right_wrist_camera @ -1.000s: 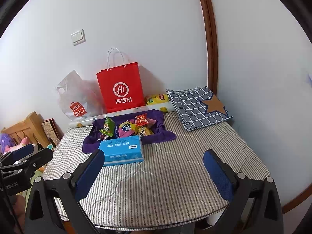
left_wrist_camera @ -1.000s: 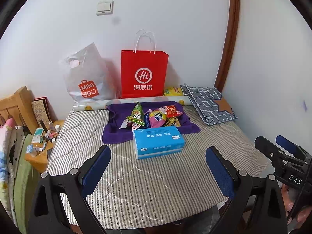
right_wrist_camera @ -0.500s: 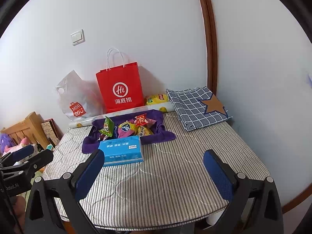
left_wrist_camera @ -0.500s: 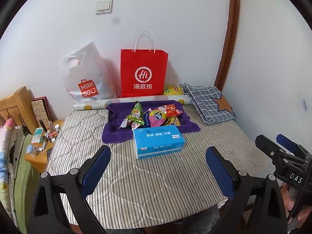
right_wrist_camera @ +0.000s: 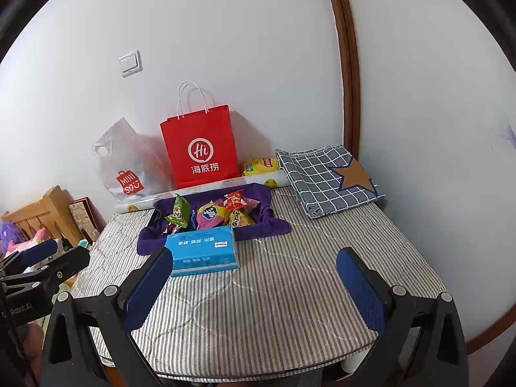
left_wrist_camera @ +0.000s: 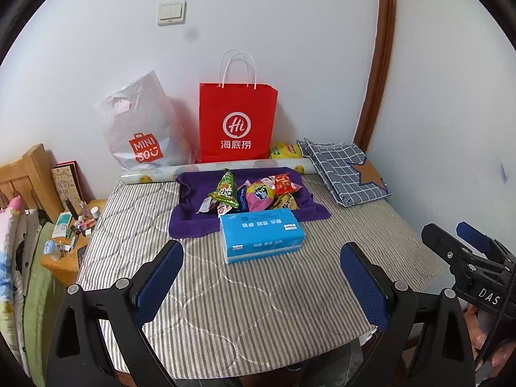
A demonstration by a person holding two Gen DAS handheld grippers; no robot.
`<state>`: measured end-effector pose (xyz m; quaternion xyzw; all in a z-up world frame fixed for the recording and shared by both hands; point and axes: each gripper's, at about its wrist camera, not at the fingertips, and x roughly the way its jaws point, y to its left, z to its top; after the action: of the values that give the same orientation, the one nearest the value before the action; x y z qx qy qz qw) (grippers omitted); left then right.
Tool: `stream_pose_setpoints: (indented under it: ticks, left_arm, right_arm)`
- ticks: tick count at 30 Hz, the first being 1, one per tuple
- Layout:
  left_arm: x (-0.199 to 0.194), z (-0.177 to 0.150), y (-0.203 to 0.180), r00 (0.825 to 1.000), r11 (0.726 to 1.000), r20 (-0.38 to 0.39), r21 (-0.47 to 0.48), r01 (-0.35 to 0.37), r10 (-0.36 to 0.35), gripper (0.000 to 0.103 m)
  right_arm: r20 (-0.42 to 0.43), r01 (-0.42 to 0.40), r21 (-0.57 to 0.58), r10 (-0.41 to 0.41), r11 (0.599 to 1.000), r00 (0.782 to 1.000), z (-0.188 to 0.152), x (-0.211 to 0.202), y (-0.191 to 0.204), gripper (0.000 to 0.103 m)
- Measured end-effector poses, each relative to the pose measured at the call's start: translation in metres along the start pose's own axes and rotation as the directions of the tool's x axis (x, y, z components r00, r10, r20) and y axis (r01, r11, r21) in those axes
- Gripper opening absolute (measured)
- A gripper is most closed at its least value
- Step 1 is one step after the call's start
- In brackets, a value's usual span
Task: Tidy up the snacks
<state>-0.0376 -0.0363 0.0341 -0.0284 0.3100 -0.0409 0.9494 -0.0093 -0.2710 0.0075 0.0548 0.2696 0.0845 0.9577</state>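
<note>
Left hand-held gripper (left_wrist_camera: 261, 282): nearest in the left wrist view, held over the near edge of the desk; its blue-padded fingers stand wide apart with nothing between them. It also shows at the far left of the right wrist view.
Right hand-held gripper (right_wrist_camera: 254, 285): nearest in the right wrist view, likewise over the near edge; fingers spread wide, holding nothing. It shows at the right margin of the left wrist view (left_wrist_camera: 464, 251).
Desk (left_wrist_camera: 258, 306): covered by a grey-and-white striped quilted cloth; the near half is bare.
Tissue box (left_wrist_camera: 262, 236): blue, lying flat near the middle of the desk, touching the near edge of the purple cloth.
Purple cloth (left_wrist_camera: 190, 222): spread just beyond the tissue box; its edges are turned up around the snacks.
Snacks (left_wrist_camera: 258, 193): a loose pile on the purple cloth, left of centre to right: a green packet (left_wrist_camera: 224, 190) standing upright, a pink-and-yellow packet (left_wrist_camera: 259, 195), a red packet (left_wrist_camera: 284, 183) and a yellow packet (left_wrist_camera: 285, 201).
Checked cloth (left_wrist_camera: 346, 171): folded, grey-blue with a brown star, at the far right corner of the desk, well apart from the snacks.
Roll of printed paper (left_wrist_camera: 213, 169): lying along the far edge, just behind the purple cloth.
Yellow bag (left_wrist_camera: 285, 151): behind the roll, beside the red paper bag.
Red paper bag (left_wrist_camera: 238, 122): upright against the far wall, white handles up.
White plastic bag (left_wrist_camera: 142, 129): left of the red bag, leaning on the wall.
Side table (left_wrist_camera: 69, 242): left of the desk, crowded with small bottles and tubes.
</note>
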Motion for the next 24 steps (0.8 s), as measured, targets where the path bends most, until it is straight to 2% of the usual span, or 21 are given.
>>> stream_pose_setpoints:
  ticks: [24]
  left_arm:
    - [-0.005, 0.0032, -0.0001, 1.0, 1.0, 0.005, -0.002, 0.001, -0.001, 0.097]
  right_arm:
    - [0.013, -0.001, -0.008, 0.001, 1.0, 1.0, 0.001, -0.0053, 0.0047, 0.103]
